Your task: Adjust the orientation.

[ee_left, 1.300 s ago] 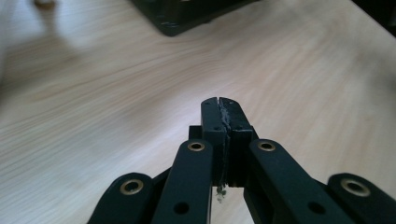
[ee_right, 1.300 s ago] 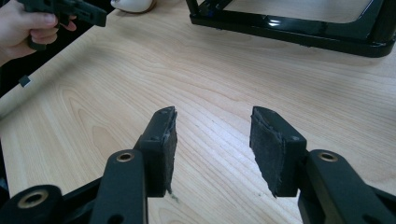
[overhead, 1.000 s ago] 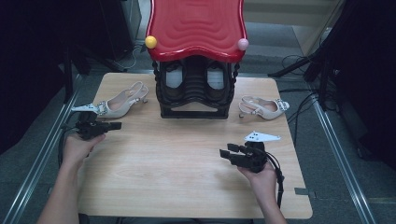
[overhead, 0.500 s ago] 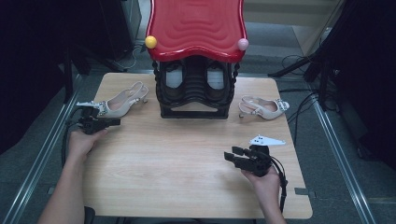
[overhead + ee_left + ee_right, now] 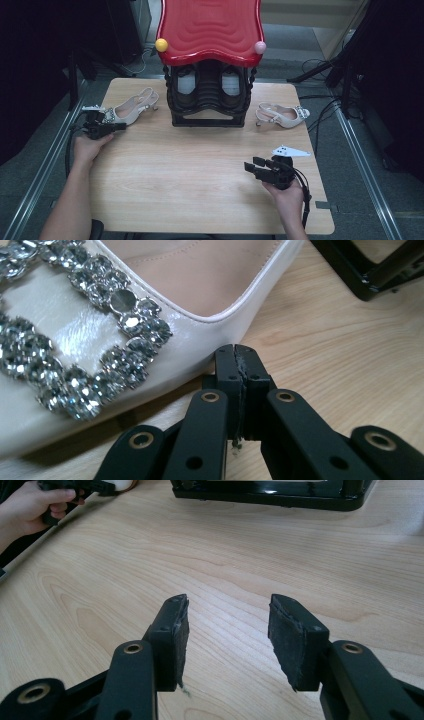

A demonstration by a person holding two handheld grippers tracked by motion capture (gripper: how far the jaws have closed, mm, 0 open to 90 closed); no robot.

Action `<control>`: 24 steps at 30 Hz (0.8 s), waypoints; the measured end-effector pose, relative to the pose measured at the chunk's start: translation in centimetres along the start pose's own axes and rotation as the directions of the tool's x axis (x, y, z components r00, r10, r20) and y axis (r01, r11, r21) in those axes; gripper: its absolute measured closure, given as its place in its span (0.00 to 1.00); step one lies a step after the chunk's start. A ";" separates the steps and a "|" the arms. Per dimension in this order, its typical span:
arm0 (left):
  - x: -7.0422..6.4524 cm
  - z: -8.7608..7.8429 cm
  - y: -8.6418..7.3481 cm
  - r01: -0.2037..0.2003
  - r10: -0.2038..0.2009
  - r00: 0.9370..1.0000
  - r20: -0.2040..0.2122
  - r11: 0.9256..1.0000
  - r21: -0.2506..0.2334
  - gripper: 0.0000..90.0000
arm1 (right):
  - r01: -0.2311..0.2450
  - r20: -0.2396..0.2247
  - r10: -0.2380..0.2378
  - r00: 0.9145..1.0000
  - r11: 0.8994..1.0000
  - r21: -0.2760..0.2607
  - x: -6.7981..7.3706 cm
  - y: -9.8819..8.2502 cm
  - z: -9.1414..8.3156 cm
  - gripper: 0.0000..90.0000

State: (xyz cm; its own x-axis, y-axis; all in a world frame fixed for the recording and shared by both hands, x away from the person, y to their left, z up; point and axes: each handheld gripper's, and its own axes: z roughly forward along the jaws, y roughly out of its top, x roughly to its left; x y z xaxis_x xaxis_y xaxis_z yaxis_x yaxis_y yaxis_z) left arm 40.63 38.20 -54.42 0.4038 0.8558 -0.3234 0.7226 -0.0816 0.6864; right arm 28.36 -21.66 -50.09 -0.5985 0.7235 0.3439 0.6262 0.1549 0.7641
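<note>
Approach step: left tool (image 5: 235,352), clenched empty, sits just beside left shoe (image 5: 95,315); next move requires releasing it. Right tool (image 5: 227,625) released above desk (image 5: 250,555)

Cream patent slingback shoe (image 5: 75,340) with a sparkling silver crystal buckle (image 5: 70,345), black jaws on the left hand-held gripper (image 5: 235,365), pale wood-grain table (image 5: 200,155), rippled red-topped black shoe rack (image 5: 210,30).
</note>
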 end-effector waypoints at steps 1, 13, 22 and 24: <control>0.2 -0.2 0.0 0.004 -0.004 1.000 -0.002 1.000 0.002 1.00 | -0.001 -0.002 0.001 1.000 1.000 0.000 0.0 0.0 0.0 0.57; -1.0 -0.9 0.7 0.008 -0.008 1.000 0.005 1.000 0.017 1.00 | 0.003 -0.023 -0.002 1.000 1.000 0.012 0.4 0.2 0.8 0.57; -3.8 -1.6 5.5 -0.005 0.006 1.000 0.017 0.999 -0.032 1.00 | 0.010 -0.032 -0.009 0.999 1.000 0.014 0.4 0.5 1.1 0.57; -3.9 -1.6 6.5 -0.002 0.002 1.000 0.014 0.999 -0.040 1.00 | 0.011 -0.036 -0.010 0.999 1.000 0.016 0.4 0.4 1.2 0.57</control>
State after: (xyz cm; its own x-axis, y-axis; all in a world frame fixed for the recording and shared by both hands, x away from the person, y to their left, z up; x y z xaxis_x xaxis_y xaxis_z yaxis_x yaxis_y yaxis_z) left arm 42.87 35.14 -47.64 0.4133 0.8484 -0.3307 0.6990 -0.0628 0.7123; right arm 29.00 -20.49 -50.28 -0.6225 0.6971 0.3557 0.6277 0.1733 0.7589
